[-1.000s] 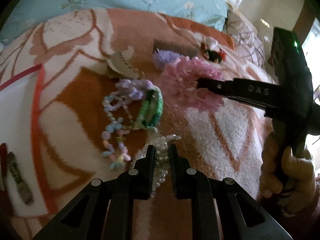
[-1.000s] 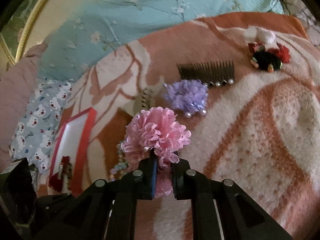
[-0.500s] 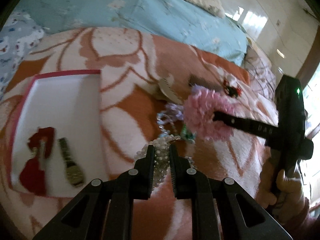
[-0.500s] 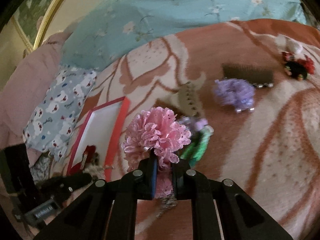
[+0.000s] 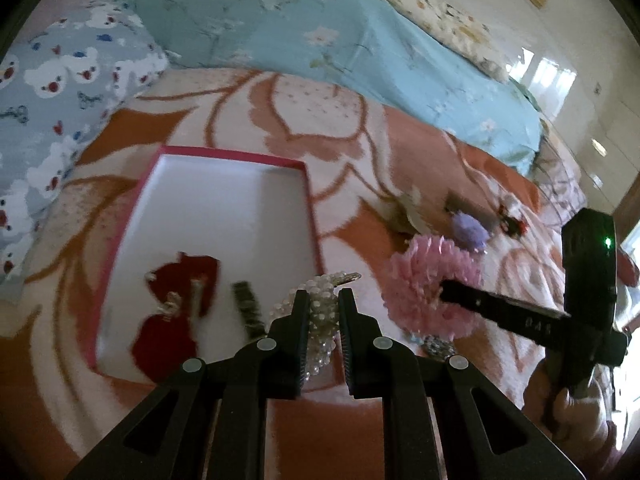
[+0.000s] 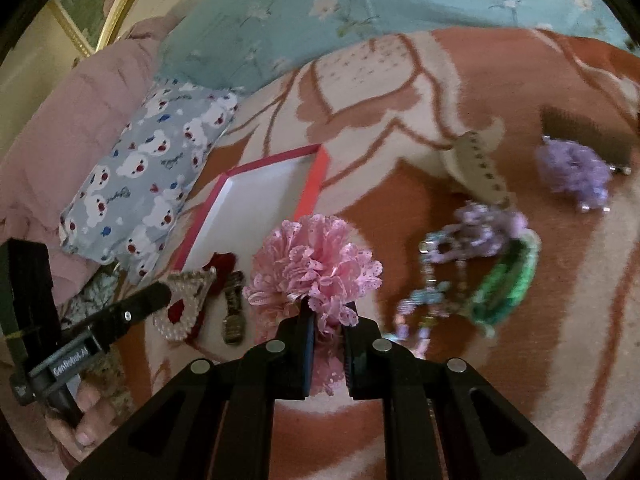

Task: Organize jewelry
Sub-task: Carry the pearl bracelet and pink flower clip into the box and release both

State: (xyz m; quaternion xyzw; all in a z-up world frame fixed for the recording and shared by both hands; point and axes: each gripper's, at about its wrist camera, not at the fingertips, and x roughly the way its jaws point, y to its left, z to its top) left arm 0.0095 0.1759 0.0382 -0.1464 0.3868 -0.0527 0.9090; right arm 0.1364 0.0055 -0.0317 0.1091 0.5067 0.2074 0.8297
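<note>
While clamped, pearl clip (image 5: 320, 300) points away, lengthwise

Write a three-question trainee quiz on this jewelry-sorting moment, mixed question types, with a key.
1. True or false: the left gripper is shut on the pearl hair clip.
2. Multiple choice: what does the right gripper hold? A) the green bracelet B) the pink lace flower C) the purple flower clip
3. Fill in: inside the red-rimmed white box lie a red bow and a dark ____.

Key: 1 true; 2 B; 3 hair clip (blurred, so its exact type is unclear).
</note>
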